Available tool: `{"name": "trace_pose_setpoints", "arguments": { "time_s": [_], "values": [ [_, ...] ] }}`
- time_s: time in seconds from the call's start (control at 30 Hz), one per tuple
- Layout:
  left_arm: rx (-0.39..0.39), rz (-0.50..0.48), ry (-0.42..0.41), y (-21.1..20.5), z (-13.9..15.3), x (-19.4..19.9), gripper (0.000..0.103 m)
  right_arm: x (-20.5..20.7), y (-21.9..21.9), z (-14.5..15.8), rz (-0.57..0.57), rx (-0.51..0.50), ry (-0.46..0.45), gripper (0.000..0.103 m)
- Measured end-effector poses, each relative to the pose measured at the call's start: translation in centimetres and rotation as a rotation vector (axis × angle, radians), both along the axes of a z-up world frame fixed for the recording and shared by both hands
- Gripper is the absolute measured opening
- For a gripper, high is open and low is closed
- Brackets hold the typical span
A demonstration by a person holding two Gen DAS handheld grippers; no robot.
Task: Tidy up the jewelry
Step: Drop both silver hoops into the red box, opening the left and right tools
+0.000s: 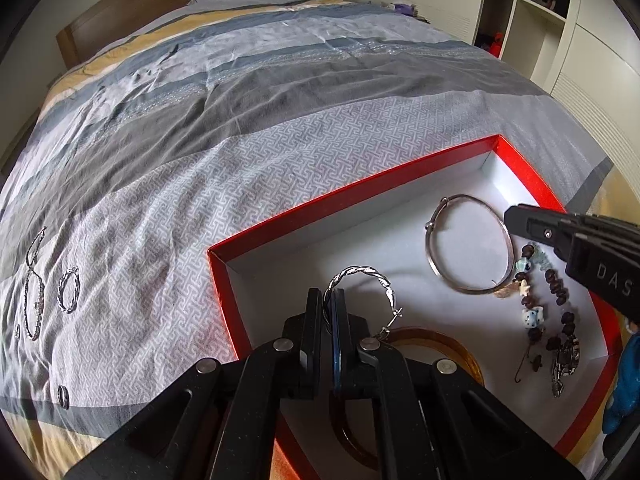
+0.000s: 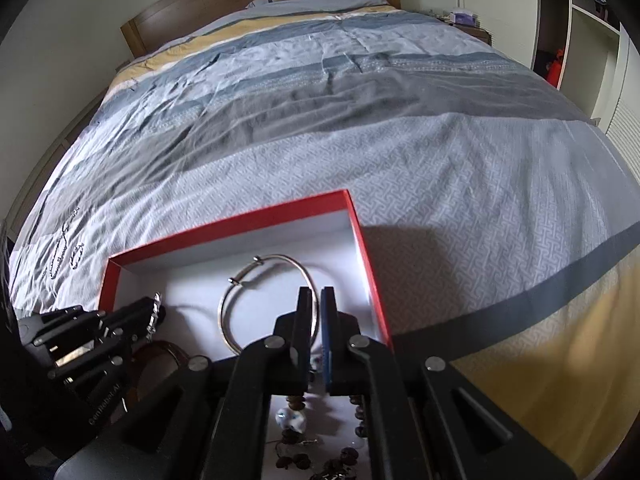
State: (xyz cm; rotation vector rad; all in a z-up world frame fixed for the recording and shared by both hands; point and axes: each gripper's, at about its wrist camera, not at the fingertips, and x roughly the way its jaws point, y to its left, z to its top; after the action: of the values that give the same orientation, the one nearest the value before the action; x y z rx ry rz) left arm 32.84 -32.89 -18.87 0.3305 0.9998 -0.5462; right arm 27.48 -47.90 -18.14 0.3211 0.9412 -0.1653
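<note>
We hold a twisted silver hoop earring [image 1: 360, 280] pinched between the fingers of our left gripper [image 1: 329, 300], which are closed down to the thickness of the wire, with most of the loop standing out ahead and to the right of the fingertips and its clasp end hanging lower on the right. It hangs above the white floor of the red box [image 1: 360, 196], near the box's left wall, so the relation that matters for the coming move is simply down: the open floor lies directly under the hoop, with the amber bangle [image 1: 440, 340] just beside it toward us and the silver bangle [image 1: 468, 244] farther to the right. We judge that a small descent and release would lay the hoop flat there, its plane falling sideways as the fingers part. Our right gripper [image 2: 317, 300] hovers over the right part of the box above the silver bangle and the beaded bracelet [image 1: 552, 292]; its fingers stand nearly together with only a narrow slit between them, and we see nothing caught in it. Out on the bedspread [image 1: 280, 128], well to the left of the box, lie a second hoop [image 1: 69, 290], a chain [image 1: 32, 284] and a small dark ring [image 1: 63, 395], and our left hand is the nearer one to these.
</note>
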Motion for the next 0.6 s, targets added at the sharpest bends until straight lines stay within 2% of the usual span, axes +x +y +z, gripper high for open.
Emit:
{"name": "trace_pose_setpoints", "arguments": {
  "time_s": [0.2, 0.4, 0.53, 0.6],
  "values": [
    [-0.003, 0.008, 0.012, 0.0, 0.3, -0.1, 0.007, -0.8, -0.1, 0.7, 0.000, -0.002, -0.017, 0.005],
    [-0.018, -0.006, -0.005, 0.1, 2.1, -1.5, 0.030, -2.5, -0.1, 3.2, -0.008, -0.014, -0.058, 0.007],
    [-0.031, -0.005, -0.030, 0.5, 4.4, -2.7, 0.041, -4.1, 0.0, 5.4, -0.016, -0.025, -0.095, 0.026],
    [-0.041, -0.002, -0.046, 1.0, 5.9, -3.4, 0.044, -5.1, 0.1, 6.7, -0.025, -0.032, -0.117, 0.029]
  ]
}}
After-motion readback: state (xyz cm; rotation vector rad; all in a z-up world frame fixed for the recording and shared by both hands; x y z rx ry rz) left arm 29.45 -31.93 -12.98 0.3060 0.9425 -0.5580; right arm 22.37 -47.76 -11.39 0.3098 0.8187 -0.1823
